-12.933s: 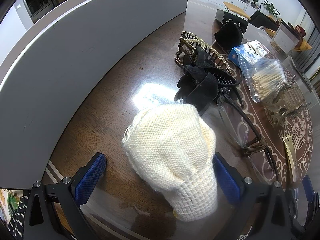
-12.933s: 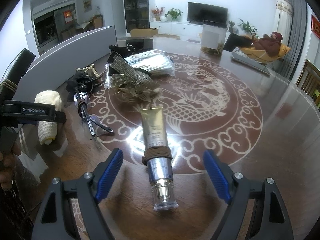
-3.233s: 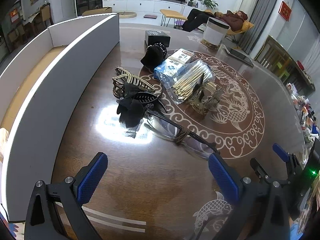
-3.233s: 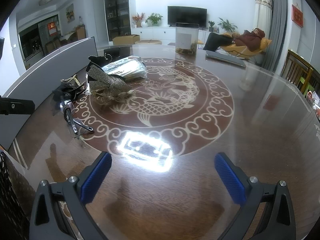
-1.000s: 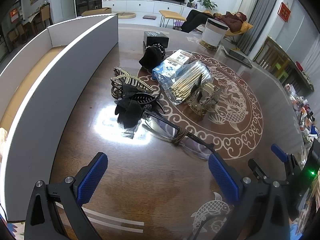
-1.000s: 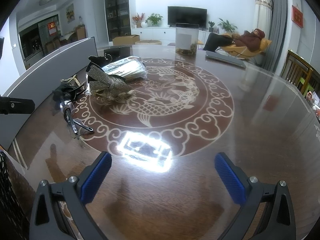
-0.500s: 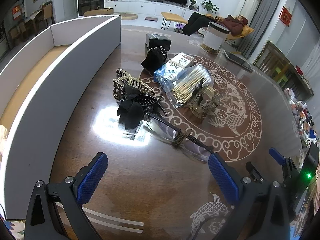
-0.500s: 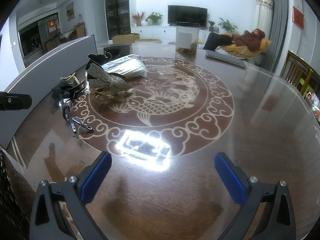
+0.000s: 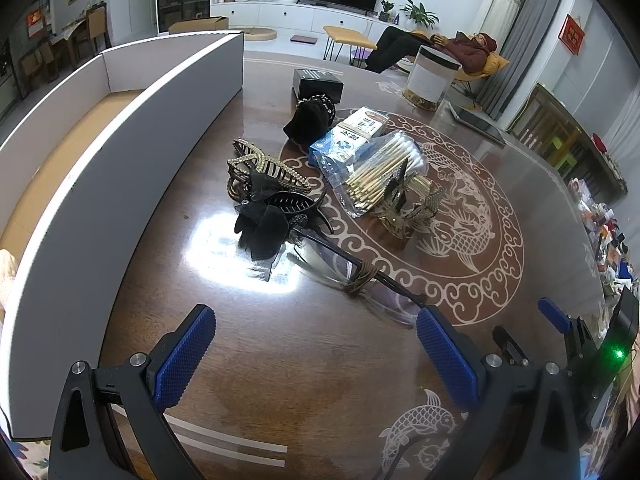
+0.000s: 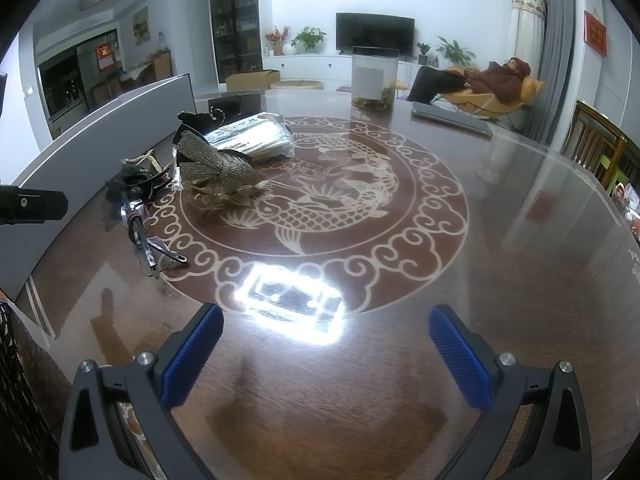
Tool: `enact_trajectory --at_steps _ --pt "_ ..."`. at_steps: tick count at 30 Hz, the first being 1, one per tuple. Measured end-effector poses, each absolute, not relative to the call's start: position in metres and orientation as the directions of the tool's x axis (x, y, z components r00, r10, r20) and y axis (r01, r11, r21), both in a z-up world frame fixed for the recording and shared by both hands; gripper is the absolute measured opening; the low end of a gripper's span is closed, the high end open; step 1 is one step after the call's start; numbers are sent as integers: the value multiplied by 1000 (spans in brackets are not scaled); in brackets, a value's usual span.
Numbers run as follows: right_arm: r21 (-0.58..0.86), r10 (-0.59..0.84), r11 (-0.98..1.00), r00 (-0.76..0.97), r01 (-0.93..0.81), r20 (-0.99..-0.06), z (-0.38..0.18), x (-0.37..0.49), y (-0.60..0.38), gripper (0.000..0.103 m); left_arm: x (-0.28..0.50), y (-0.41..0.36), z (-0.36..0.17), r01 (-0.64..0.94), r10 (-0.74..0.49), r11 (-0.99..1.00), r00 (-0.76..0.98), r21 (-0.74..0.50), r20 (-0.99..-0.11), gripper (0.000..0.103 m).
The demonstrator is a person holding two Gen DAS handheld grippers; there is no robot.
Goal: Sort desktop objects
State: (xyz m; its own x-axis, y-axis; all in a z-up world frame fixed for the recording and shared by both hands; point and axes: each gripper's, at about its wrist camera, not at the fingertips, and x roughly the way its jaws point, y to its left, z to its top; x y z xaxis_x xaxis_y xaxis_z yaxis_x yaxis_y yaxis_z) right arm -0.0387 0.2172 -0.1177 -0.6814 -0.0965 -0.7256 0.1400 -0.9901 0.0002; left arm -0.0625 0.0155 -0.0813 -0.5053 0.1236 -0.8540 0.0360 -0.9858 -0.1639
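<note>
both of my tools are empty. the left gripper (image 9: 312, 352) hangs over bare wood with its jaws spread wide and nothing between the blue pads; the right gripper (image 10: 326, 354) does the same above the glare patch on the dark round wooden bench (image 10: 520, 240).

the things left to sort lie in one cluster ahead of the left gripper: the black-framed glasses with a brown band wound round one arm (image 9: 352, 270) are nearest, touching the black fabric bow clip (image 9: 262, 230). behind these lie the black claw clip (image 9: 292, 202), the black-and-pearl striped hair clip (image 9: 262, 166), the gold rhinestone bow clip (image 9: 408, 204), the clear bag of cotton swabs (image 9: 380, 172), the blue-and-white tissue pack (image 9: 340, 142) and the black scrunchie with a chain (image 9: 310, 118). the long white cardboard tray (image 9: 132, 120) stands along the left side of the bench.

judgement: the next pick is probably the glasses, by the left gripper.

- approach low, along the frame's length.
- close across the banded arm, not the lens; the lens looks slippery and would scratch.
- lift straight up first: the bow clip touches the frame and may drag along.
- carry over the tray wall before releasing.
</note>
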Motion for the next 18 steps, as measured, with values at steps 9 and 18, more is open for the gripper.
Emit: enact_trajectory --at_steps 9,18 --pt "3 -99 -990 -683 140 -724 -118 -39 217 103 -63 14 -81 42 125 -985 -508 -169 -852 102" --pt "4 -98 -990 -680 139 -726 -118 -40 216 103 -62 12 -80 46 128 -983 -516 -177 -847 102"
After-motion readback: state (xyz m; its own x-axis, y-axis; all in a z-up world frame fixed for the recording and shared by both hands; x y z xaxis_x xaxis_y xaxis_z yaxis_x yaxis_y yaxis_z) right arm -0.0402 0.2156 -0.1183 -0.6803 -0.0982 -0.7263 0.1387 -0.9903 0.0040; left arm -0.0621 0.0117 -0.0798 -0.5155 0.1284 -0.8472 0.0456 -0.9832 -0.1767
